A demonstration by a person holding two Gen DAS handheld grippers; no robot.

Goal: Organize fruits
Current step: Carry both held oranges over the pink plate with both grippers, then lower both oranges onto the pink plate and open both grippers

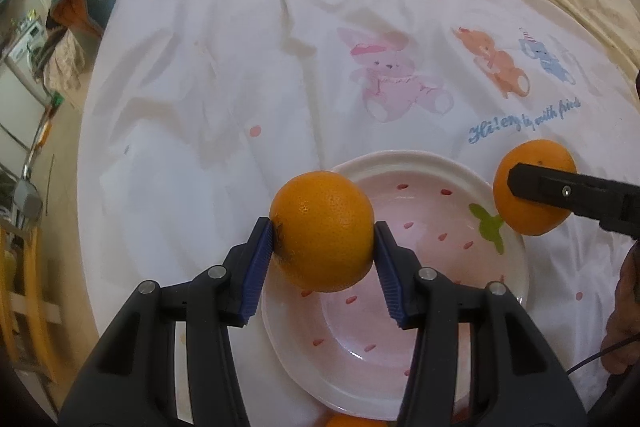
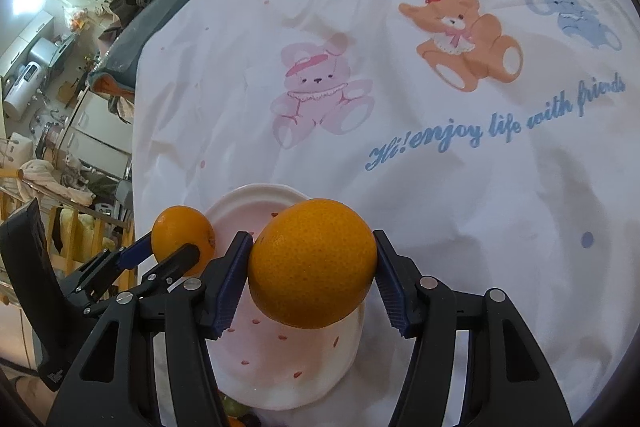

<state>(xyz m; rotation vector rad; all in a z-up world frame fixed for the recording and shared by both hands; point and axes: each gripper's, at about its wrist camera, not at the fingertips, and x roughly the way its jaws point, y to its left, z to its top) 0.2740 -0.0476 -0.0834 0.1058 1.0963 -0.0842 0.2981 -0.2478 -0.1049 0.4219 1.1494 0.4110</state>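
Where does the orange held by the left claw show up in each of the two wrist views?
Left wrist view: the orange in the left claw sits low centre, clamped between the blue pads, over the plate's left rim.
Right wrist view: the same orange is smaller, at lower left, left of the bigger orange in the right claw.
Shared landmark: the pink strawberry-print plate under both.

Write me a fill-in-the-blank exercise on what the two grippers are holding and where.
1. Each gripper is shut on one ____.
2. The left gripper holds its fruit above a pink-and-white ____ dotted with red marks.
3. The cloth under the dish shows three cartoon ____.
4. The right gripper holds the ____ of the two fruits.

Missing words: orange; plate; bears; larger
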